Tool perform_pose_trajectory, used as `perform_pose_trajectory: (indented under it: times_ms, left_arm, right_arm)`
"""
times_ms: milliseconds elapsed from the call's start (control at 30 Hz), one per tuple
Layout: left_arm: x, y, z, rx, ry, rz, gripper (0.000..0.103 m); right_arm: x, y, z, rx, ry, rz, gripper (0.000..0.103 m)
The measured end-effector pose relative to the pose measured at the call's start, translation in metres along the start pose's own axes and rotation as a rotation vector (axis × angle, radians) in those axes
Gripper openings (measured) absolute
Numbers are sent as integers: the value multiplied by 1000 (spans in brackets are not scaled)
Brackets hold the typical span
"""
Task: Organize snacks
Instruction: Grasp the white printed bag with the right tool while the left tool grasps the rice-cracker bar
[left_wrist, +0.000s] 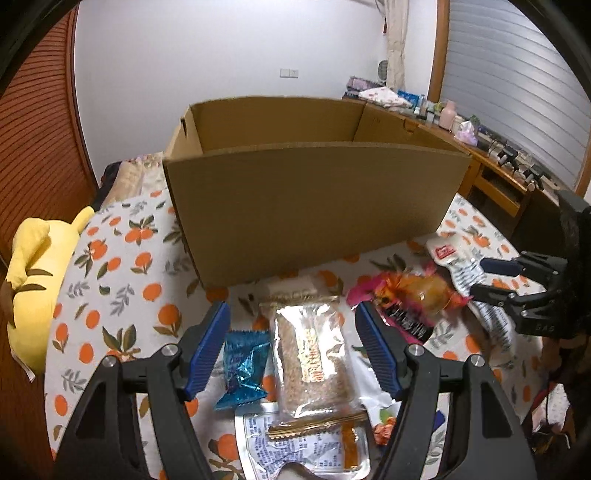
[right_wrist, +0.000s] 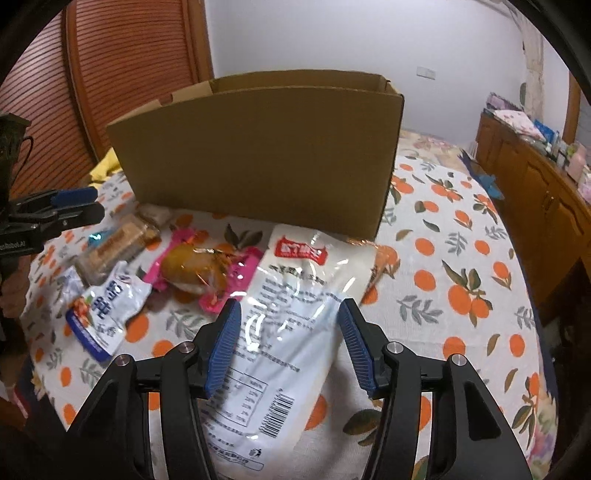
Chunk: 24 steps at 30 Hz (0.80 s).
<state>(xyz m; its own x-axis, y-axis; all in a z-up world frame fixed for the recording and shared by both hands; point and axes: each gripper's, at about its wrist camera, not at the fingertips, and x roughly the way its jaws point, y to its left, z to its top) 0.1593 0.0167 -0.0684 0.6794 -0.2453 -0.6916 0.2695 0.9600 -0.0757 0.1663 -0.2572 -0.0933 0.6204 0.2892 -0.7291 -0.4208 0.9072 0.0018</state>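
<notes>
An open cardboard box (left_wrist: 314, 192) stands on the orange-print tablecloth; it also shows in the right wrist view (right_wrist: 266, 155). My left gripper (left_wrist: 291, 339) is open above a clear pack of grain bars (left_wrist: 314, 354), with a blue foil snack (left_wrist: 243, 369) at its left finger. My right gripper (right_wrist: 288, 339) is open over a large white pouch (right_wrist: 291, 295). A pink-wrapped orange snack (right_wrist: 199, 269) and a white-blue pouch (right_wrist: 107, 306) lie to its left.
A yellow plush toy (left_wrist: 33, 280) lies at the table's left edge. A wooden sideboard (right_wrist: 535, 192) with bottles and clutter runs along the right wall. A white printed pouch (left_wrist: 314, 446) lies under the grain bars.
</notes>
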Motion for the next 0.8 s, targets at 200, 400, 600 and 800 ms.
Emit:
perform_pose_trajectory:
  times_ms: [200,400,600,800]
  left_arm:
    - [16,-4,-6,14,49,17,71]
    - [26,-6,-7,19,80,22,71]
    - [32,-7,-9,25,98,13,63]
    - [39,-8,-13,34,119,23,46]
  right_arm:
    - [3,-5,-5,23,16,-11,61]
    - [12,-2,-7,24,43,3,67]
    - [17,1,-7,6,64,8,74]
    - [20,11,-7,-36,79,-26,79]
